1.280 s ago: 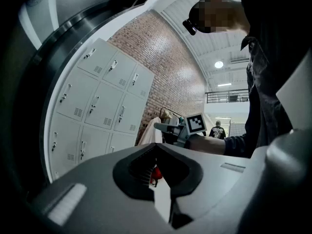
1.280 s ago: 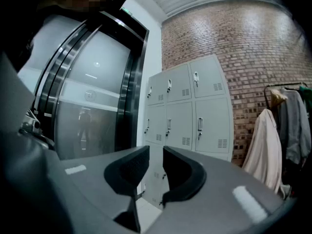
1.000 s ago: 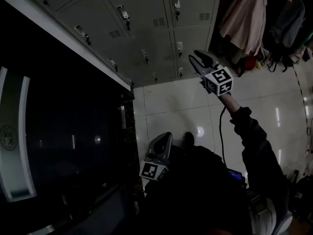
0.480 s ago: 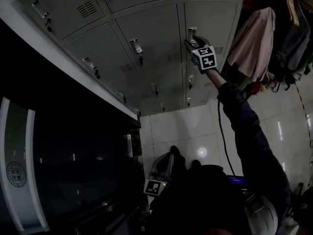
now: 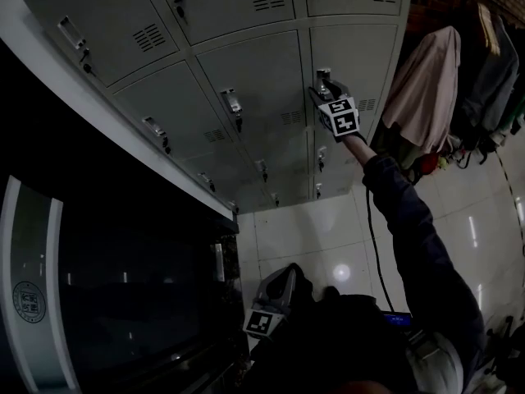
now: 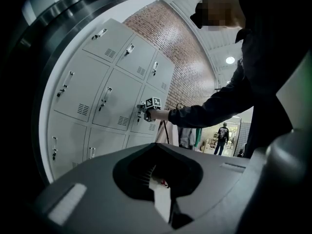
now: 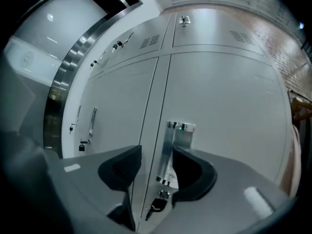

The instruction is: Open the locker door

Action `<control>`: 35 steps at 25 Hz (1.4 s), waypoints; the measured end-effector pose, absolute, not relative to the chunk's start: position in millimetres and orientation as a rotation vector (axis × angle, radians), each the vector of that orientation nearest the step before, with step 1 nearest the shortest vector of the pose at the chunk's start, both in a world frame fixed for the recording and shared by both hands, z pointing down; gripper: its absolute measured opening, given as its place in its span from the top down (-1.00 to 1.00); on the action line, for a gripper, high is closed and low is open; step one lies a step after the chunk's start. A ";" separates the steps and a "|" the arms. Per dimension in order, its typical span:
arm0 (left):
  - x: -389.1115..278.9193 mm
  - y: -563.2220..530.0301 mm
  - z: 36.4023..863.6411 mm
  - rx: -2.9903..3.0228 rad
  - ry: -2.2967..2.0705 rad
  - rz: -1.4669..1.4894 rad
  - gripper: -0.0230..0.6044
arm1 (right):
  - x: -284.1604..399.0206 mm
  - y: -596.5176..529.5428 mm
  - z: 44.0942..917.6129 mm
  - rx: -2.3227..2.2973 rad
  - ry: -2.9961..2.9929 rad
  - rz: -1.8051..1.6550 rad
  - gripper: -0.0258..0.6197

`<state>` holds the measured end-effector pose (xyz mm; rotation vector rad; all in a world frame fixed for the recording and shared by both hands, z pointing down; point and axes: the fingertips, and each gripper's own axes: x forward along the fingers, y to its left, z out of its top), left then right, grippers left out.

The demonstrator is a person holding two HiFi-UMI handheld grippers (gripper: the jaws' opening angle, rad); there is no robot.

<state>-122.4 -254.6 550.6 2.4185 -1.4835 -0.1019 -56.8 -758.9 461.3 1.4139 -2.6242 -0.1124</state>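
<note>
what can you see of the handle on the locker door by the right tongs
The handle is a shiny upright metal strip at the left edge of a closed grey locker door. A small green light glows at its top; a dark key sits in the lock just below. The right tongs stand open, one jaw on either side, not clamped.

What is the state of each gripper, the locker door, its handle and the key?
Right gripper, open, handle between its jaws, not clamped.
Left gripper, shut, empty.
Locker door, closed.
Handle, not yet gripped.
Key, in the lock below the handle.
</note>
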 end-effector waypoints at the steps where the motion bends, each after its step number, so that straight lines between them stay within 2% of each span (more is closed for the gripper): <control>1: -119.3 -251.7 551.2 2.415 -1.480 -0.103 0.88 | -57.8 -761.0 461.3 1.405 -2.632 -0.094 0.34; 4: -113.5 -244.0 553.4 2.412 -1.477 -0.100 0.88 | -59.5 -764.2 458.5 1.383 -2.670 -0.029 0.35; 7: -110.0 -237.4 554.6 2.413 -1.475 -0.089 0.88 | -49.0 -754.6 462.1 1.348 -2.709 -0.011 0.46; 11: -100.1 -235.2 553.8 2.453 -1.457 -0.080 0.88 | -21.4 -696.9 459.0 1.283 -2.803 -0.046 0.50; 13: -87.3 -232.7 554.3 2.484 -1.433 -0.079 0.88 | 8.6 -662.6 461.0 1.276 -2.825 -0.058 0.56; 20: -40.3 -206.1 551.3 2.534 -1.355 -0.077 0.88 | 163.5 -591.3 463.6 1.464 -2.793 -0.006 0.51; 26: -15.1 -178.2 557.9 2.501 -1.348 -0.050 0.88 | 228.3 -602.5 460.3 1.640 -2.625 -0.077 0.53; 30: -12.7 -158.0 561.4 2.461 -1.377 -0.054 0.88 | 231.7 -568.8 472.4 1.776 -2.607 -0.054 0.52; 35: -22.8 -145.1 563.4 2.429 -1.416 -0.047 0.88 | 163.8 -453.0 522.8 1.501 -2.745 0.075 0.57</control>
